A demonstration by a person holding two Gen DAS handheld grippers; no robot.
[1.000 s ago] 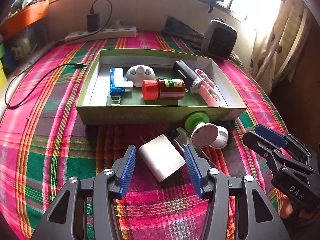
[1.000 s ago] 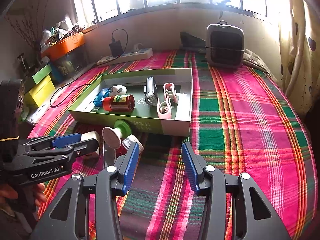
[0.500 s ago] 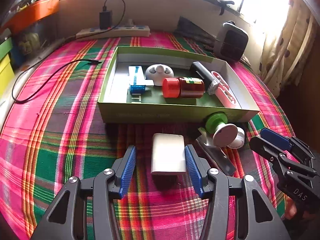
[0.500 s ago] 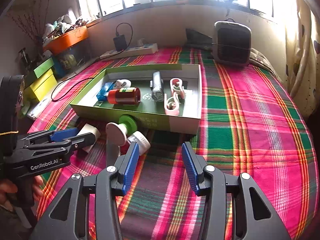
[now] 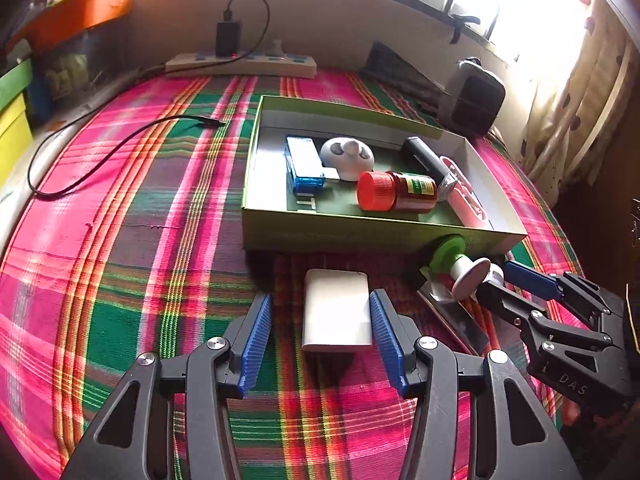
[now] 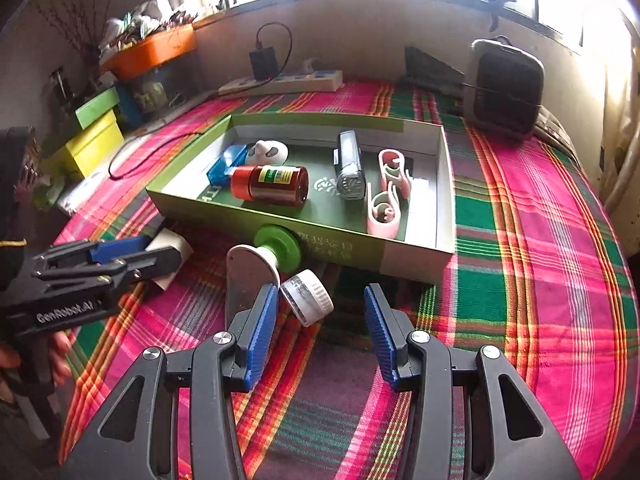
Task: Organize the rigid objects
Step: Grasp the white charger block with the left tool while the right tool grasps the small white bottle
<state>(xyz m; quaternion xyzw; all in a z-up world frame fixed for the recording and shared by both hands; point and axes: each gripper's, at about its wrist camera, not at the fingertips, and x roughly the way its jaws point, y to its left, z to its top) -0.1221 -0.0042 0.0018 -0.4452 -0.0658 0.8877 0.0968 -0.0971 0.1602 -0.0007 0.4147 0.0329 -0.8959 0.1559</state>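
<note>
White block: one flat white rectangular block (image 5: 337, 312) lies on the plaid cloth just below the tray's near wall, lower centre of the left wrist view, between the blue pads of the left tool.
Left tool (image 5: 321, 334): jaws stand apart; the right pad is at or against the block's edge, the left pad is clear of it with cloth showing in the gap.
Right tool (image 6: 320, 328): jaws at a medium spread, nothing between the pads; lower centre of the right wrist view.
Small jar: one clear jar with a white ribbed cap (image 6: 307, 297) lies on its side just beyond the right tool's left pad; contact cannot be told.
Spool-shaped piece: one, with a green disc (image 6: 278, 249) against the tray's near wall and a white disc toward the tools.
Flat metal piece: one (image 5: 452, 316), lying under the spool-shaped piece.
Tray: one green open box (image 6: 447, 184), centre of both views.
Tray contents: one blue-and-white case (image 5: 304, 168); one white rounded piece (image 5: 347, 154); one brown bottle with a red cap (image 6: 272, 186) on its side; one dark grey oblong device (image 6: 349, 164); two pink clips (image 6: 386, 200) at the right side.
Surface: a bed covered in pink, green and orange plaid cloth (image 6: 540, 260).
Room: one power strip (image 5: 240, 64) with a black charger and a loose cable at the top; one dark speaker-like unit (image 6: 506, 88) upper right; windows along the top; coloured boxes (image 6: 94, 136) at the left.
Person: fingers (image 6: 60, 354) grip the left tool's handle, lower left of the right wrist view.
</note>
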